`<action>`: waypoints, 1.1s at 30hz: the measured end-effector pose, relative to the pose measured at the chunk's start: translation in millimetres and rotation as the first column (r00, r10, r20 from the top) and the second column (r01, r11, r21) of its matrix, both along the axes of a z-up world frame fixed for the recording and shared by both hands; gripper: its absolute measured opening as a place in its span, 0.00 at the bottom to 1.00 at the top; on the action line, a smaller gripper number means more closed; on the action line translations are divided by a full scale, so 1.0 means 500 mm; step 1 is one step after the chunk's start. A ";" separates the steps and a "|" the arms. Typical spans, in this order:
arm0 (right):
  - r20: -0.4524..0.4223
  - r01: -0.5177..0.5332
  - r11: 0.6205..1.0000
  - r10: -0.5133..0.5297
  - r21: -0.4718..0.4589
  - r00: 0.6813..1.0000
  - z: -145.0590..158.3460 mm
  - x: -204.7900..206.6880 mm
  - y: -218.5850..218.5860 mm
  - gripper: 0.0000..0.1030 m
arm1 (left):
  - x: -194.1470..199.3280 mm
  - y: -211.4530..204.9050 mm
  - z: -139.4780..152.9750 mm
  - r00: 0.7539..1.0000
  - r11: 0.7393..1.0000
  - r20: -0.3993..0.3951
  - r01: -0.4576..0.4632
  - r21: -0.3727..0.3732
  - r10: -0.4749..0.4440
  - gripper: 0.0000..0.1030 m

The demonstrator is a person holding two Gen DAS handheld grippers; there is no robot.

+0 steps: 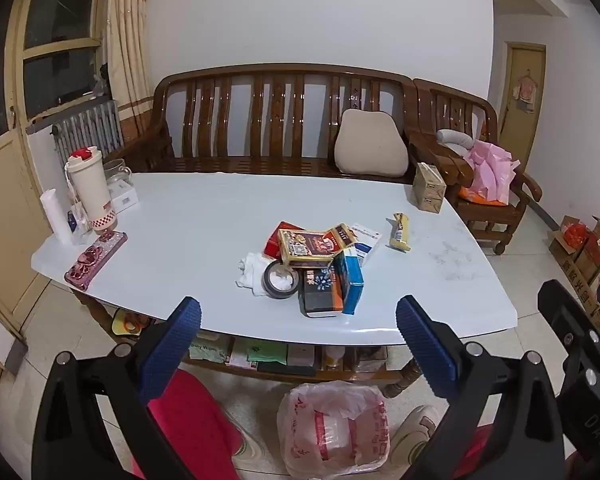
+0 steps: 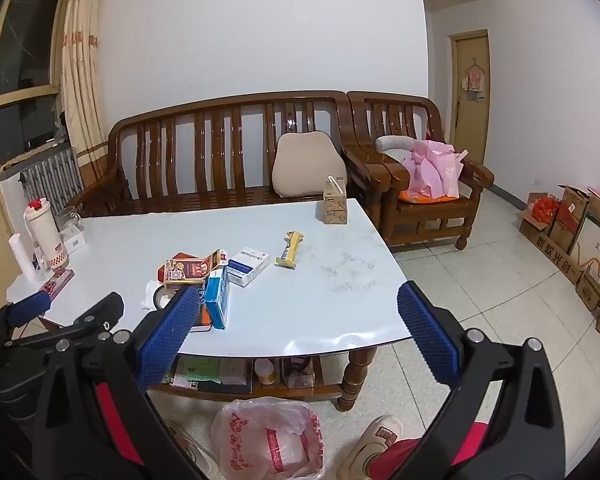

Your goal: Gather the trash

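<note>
Both claws — left claw (image 1: 298,318), right claw (image 2: 299,306) — gape empty above the plastic bag (image 1: 334,428) on the floor. Boxes (image 1: 350,280), tape roll (image 1: 281,279), probably tissue (image 1: 252,268) and wrapper (image 1: 400,232) remain on the surface (image 1: 204,216) — nothing collected yet.

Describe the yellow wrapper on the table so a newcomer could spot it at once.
On the white table before the wooden sofa, look right of the central pile of boxes. The yellow wrapper lies alone there: long, narrow, crinkled, touching nothing.
</note>
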State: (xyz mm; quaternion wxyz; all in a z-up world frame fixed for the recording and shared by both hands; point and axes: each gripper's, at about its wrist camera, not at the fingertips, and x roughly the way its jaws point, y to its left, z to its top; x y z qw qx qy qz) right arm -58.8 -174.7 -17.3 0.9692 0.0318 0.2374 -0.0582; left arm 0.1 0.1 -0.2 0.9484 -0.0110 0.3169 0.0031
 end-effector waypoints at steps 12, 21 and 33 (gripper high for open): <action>-0.001 -0.001 1.000 0.001 -0.011 1.000 0.000 -0.003 0.001 0.94 | -0.006 0.009 -0.010 1.000 1.000 0.001 -0.012 0.006 0.012 0.93; 0.000 -0.005 1.000 0.005 -0.010 1.000 -0.004 -0.003 -0.002 0.94 | -0.001 0.013 -0.012 1.000 1.000 -0.009 -0.011 0.014 0.011 0.93; 0.003 -0.010 1.000 0.010 -0.007 1.000 -0.001 -0.009 -0.001 0.94 | -0.004 0.018 0.001 1.000 1.000 -0.005 -0.026 -0.009 0.025 0.93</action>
